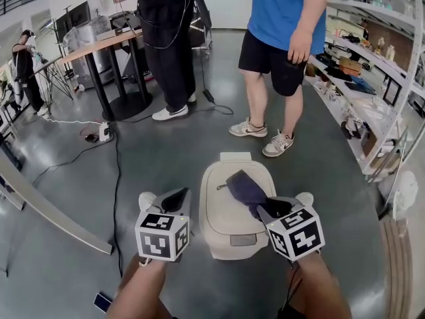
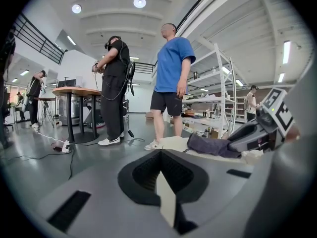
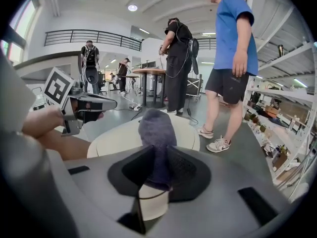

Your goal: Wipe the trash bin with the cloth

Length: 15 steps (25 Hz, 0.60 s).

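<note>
Trash bin (image 1: 229,218), cream, lid shut, stands on grey floor (image 1: 73,198) directly below. Cloth (image 1: 246,188), dark blue-grey, lies across the lid's right half, with its near end pinched in the right gripper (image 1: 273,209) at the bin's right edge. Left gripper (image 1: 174,201) hovers just beside the bin's left edge, jaws pressed together on nothing. Open floor to the left is crossed by a dark cable (image 1: 117,178). Shelving (image 1: 375,105) bounds the right. Person in blue shirt (image 1: 285,18) stands near the bin's far edge.
</note>
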Available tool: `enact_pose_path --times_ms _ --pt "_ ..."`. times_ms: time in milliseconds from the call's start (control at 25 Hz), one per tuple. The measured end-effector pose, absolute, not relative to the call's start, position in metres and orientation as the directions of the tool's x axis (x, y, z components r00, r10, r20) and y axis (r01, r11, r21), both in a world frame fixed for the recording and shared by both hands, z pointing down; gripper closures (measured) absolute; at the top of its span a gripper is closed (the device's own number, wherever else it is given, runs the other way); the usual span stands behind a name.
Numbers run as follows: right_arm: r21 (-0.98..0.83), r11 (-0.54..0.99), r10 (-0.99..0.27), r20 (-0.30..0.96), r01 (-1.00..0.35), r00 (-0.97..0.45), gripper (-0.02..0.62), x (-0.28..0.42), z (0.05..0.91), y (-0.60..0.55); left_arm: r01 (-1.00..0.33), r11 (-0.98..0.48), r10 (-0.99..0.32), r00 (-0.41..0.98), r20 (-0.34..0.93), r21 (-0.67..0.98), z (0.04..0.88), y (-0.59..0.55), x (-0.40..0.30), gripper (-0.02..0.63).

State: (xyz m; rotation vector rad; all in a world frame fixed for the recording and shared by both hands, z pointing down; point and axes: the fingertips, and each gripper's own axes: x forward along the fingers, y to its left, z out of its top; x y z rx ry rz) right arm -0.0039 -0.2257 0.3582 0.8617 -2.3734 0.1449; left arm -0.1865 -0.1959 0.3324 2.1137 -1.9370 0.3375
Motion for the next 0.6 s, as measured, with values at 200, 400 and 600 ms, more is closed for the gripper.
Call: enact_pose_path --times_ms 200,400,600 --pt "0.084 0.753 -0.575 0.566 -0.652 -0.591 0.512 0.008 0.359 -0.226 -0.996 -0.087 -0.937 0.092 0.338 0.031 0.332 -0.192 -0.185 0.609" --pt "0.077 0.732 -0.595 0.556 -0.676 -0.580 0.512 0.014 0.359 -0.228 -0.995 -0.094 -0.936 0.099 0.339 0.031 0.334 -0.189 -0.182 0.609" --pt "0.072 0.712 -0.605 0.568 -0.698 -0.558 0.512 0.027 0.362 -0.229 -0.994 -0.102 -0.934 0.106 0.342 0.028 0.333 -0.186 -0.177 0.609"
